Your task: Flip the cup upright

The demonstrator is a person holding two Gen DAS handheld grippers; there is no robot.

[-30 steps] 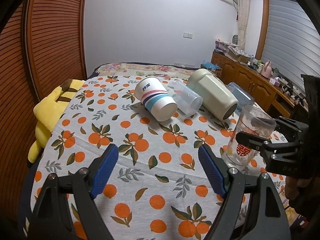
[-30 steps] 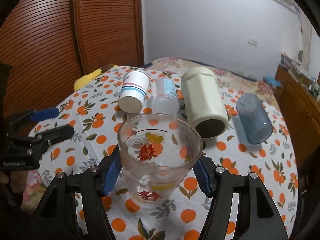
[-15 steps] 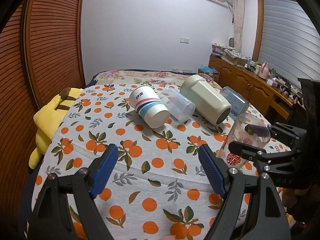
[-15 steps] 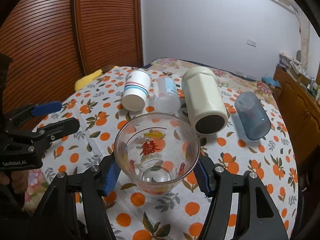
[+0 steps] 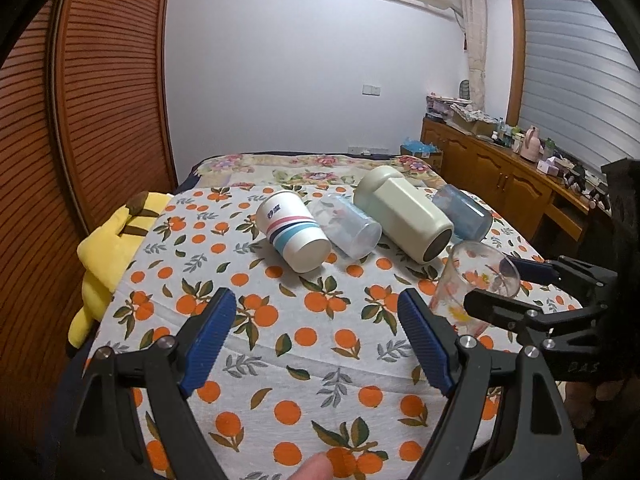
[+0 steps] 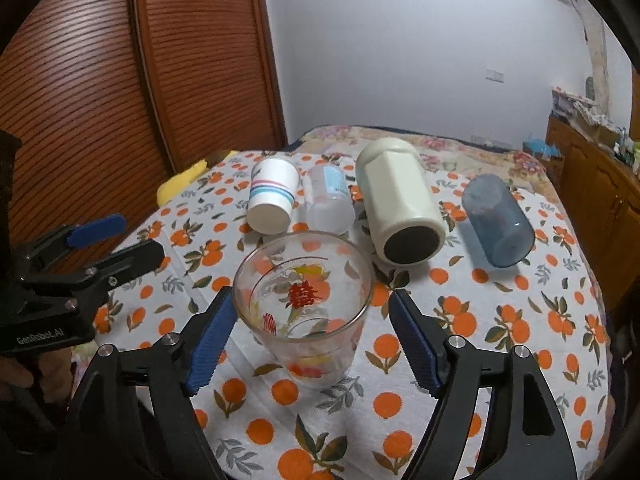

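Left wrist view: the left tool point(image 5: 312, 336) hangs wide and empty over the orange-print cloth point(image 5: 248, 344). The glass point(image 5: 472, 284) stands off to the right, mouth up, between the fingers of the right tool point(image 5: 502, 288).

Right wrist view: the glass point(image 6: 304, 304) sits upright on the cloth point(image 6: 500, 320), and the right tool point(image 6: 310, 336) is spread wide around it, pads clear of both sides. To finish cleanly, draw straight back without brushing the rim. Four other cups lie on their sides behind, the striped cup point(image 6: 272, 196) among them
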